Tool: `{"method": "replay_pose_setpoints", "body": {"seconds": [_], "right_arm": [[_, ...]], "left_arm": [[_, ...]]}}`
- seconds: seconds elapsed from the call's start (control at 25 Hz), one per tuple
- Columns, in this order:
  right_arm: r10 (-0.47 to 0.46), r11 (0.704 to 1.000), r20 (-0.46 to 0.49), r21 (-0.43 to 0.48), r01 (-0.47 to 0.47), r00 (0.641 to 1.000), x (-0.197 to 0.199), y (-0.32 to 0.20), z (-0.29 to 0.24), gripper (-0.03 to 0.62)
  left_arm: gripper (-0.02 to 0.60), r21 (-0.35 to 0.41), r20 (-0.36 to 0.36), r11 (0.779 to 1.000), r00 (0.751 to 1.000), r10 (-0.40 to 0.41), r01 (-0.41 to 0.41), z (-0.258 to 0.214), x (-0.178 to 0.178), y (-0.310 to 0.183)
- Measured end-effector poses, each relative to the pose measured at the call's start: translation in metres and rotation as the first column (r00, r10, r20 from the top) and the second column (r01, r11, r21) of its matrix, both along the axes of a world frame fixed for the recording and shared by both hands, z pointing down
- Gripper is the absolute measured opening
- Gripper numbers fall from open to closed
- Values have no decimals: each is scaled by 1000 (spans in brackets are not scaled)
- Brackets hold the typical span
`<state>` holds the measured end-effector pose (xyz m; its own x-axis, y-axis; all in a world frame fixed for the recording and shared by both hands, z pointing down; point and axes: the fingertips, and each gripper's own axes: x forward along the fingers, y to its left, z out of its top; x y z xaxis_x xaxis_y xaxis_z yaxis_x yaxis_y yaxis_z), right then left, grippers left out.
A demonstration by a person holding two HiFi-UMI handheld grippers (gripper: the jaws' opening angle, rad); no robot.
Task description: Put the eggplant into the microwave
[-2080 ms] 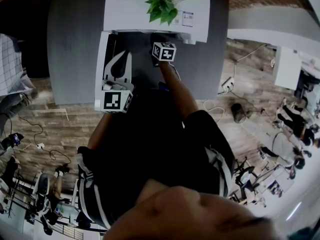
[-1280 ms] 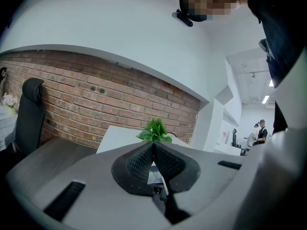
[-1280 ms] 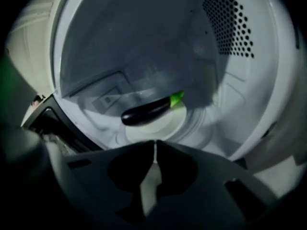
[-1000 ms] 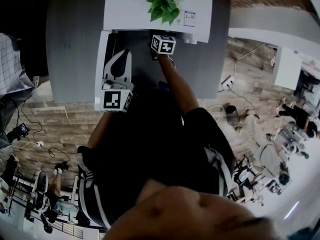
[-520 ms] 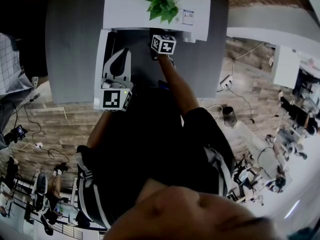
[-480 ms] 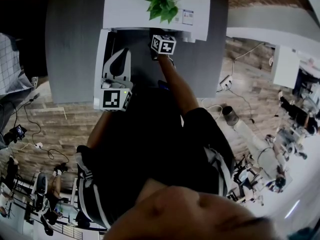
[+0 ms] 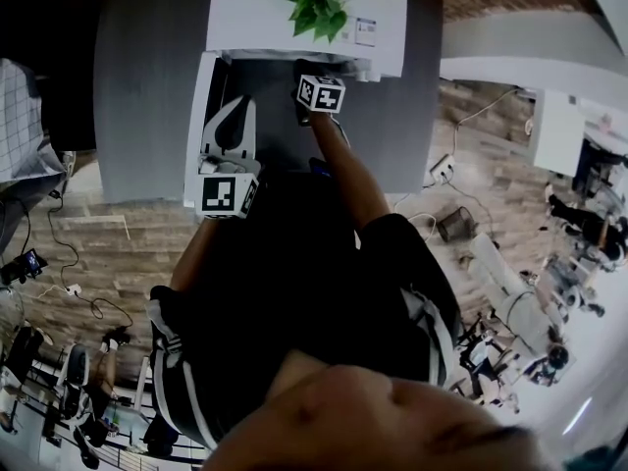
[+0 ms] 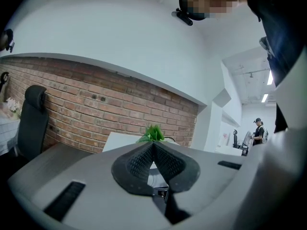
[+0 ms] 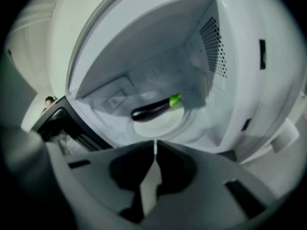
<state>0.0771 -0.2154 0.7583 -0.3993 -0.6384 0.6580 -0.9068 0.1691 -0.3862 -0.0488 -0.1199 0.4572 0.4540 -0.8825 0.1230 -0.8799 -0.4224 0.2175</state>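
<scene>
- The grey table (image 7: 147, 67) carries the white microwave (image 7: 255, 18), which has a leafy plant (image 7: 316, 3) on its top. None of these has shifted over the last two seconds beyond a small drift of the head camera.
- The microwave door (image 7: 199, 116) stands swung open on the person's left, just as it did in the earlier pictures, so the mouth is still uncovered.
- The left gripper (image 8: 153, 145) is near the open door's outer end. Its jaws are pressed together with nothing between them, and it points roughly level past the plant toward a brick wall. Against the door it sits where it sat before.
- The right gripper (image 9: 154, 145) faces down into the open chamber from just outside the mouth. Its jaws are closed to a hairline slit and carry nothing.
- Its marker cube (image 7: 321, 93) now lies a touch further from the microwave front than a second ago. I read that as the gripper drawing back out after letting go.
- The round white plate (image 9: 165, 124) lies on the chamber floor.
- The eggplant (image 9: 151, 110) rests across that plate with its green stem toward the right wall, well apart from either gripper.
- In my judgement the placing is done. What probably remains is clearing the right gripper fully and perhaps swinging the door shut, with the left gripper the nearer one for that.
</scene>
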Motion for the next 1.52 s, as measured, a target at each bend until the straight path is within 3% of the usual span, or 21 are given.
{"method": "replay_pose_setpoints", "body": {"seconds": [0.64,0.92,1.52], "right_arm": [[39,999,47,1,-40,998,4,62,-25,40],[71,997,70,30,-74,995,11,93,-48,40],[80,978,62,190,-91,995,14,152,-125,40]], "left_arm": [[35,29,0,999,999,-33,33,-7,-16,44],[35,39,10,999,1000,-10,10,-8,-12,61],[35,43,29,998,999,33,-34,-5,-7,90]]}}
